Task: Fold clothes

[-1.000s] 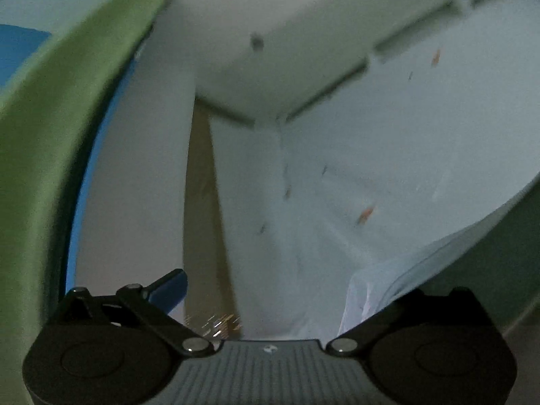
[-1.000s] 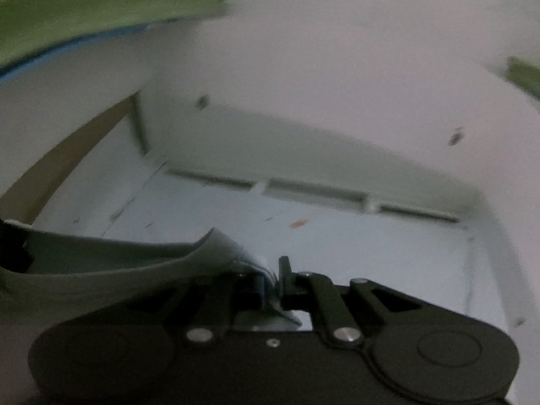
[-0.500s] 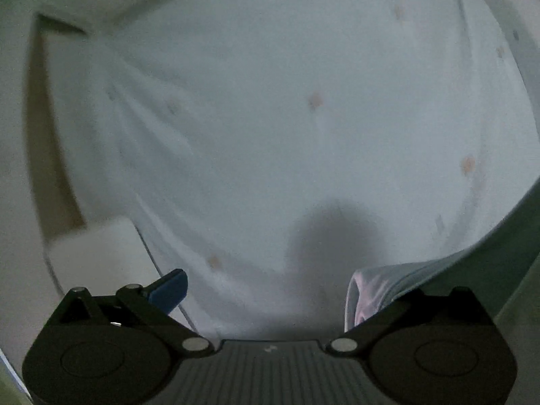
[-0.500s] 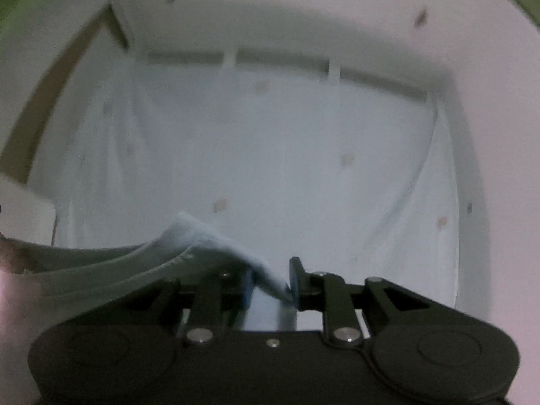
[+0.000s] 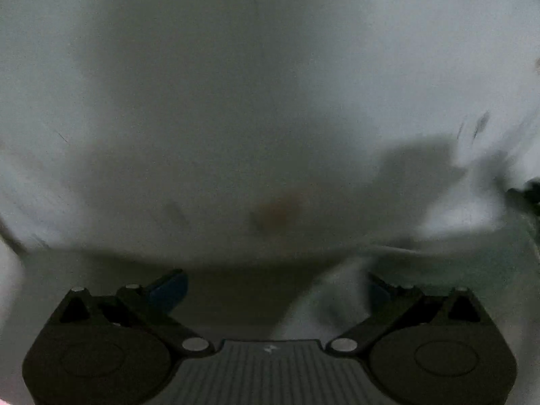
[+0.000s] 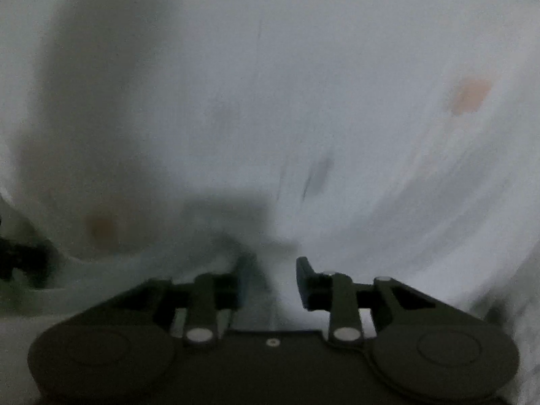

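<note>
A white garment with small orange and dark marks [image 5: 270, 101] fills the left wrist view, blurred and very close; it also fills the right wrist view [image 6: 337, 101]. My left gripper [image 5: 275, 287] is open, with a fold of the cloth [image 5: 324, 307] lying against its right finger. My right gripper [image 6: 270, 276] has its fingers apart, with the cloth edge [image 6: 168, 263] draped over the left finger. The other gripper shows dark at the far right of the left wrist view [image 5: 530, 192] and at the far left of the right wrist view [image 6: 20, 260].
Both grippers have dropped close onto the spread garment. The right gripper's fingers, pinched on the cloth edge before, now stand apart. The box walls and the green edge have left both views.
</note>
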The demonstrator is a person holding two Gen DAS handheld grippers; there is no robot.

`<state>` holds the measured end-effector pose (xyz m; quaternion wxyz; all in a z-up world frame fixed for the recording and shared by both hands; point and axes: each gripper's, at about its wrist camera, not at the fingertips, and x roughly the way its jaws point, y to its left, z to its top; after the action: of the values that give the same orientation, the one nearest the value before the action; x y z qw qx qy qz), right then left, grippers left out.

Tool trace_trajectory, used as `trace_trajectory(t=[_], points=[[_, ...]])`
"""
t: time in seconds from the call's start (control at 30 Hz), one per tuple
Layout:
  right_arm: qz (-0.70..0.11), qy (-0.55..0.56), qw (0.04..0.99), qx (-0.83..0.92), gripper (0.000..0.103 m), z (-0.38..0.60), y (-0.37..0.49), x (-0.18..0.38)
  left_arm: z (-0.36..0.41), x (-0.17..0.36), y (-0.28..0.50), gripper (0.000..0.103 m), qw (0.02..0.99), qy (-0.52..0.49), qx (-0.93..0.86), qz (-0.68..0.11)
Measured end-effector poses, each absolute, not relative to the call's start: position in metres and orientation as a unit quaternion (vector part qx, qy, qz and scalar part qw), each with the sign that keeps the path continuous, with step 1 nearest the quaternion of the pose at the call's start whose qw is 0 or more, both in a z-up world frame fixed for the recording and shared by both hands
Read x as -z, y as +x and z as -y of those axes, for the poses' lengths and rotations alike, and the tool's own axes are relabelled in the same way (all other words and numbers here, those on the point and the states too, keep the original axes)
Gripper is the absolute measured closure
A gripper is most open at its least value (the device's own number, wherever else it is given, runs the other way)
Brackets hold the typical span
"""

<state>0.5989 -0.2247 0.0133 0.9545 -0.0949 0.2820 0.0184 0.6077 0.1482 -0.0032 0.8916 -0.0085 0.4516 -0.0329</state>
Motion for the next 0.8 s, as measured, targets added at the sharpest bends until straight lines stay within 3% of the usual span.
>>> trace_trajectory(t=[0.07,0.13,0.2,0.5,0.6,0.7,0.8], points=[[-0.324,-0.061,0.943,-0.041,0.069,0.231,0.61,0.021,-0.16,0.049,0.614,0.001,0.868,-0.04,0.028,-0.494],[-0.329,-0.044,0.942,-0.049,0.055,0.241,0.593,0.043,-0.172,0.079,0.593,0.001,0.861,-0.062,0.028,-0.504],[-0.342,-0.049,0.937,-0.042,0.055,0.252,0.565,0.06,-0.184,0.093,0.572,0.001,0.859,-0.073,0.02,-0.506],[-0.449,0.013,0.894,-0.006,0.044,0.33,0.407,0.132,-0.188,0.096,0.444,0.002,0.835,-0.093,-0.072,-0.538],[-0.445,0.074,0.891,-0.047,0.043,0.344,0.383,0.138,-0.169,0.081,0.396,0.001,0.836,-0.084,-0.097,-0.533],[-0.399,0.064,0.909,-0.101,0.045,0.337,0.382,0.134,-0.147,0.075,0.352,0.001,0.83,-0.085,-0.145,-0.531],[-0.361,0.03,0.92,-0.152,0.064,0.321,0.397,0.126,-0.125,0.067,0.319,0.001,0.828,-0.113,-0.156,-0.526]])
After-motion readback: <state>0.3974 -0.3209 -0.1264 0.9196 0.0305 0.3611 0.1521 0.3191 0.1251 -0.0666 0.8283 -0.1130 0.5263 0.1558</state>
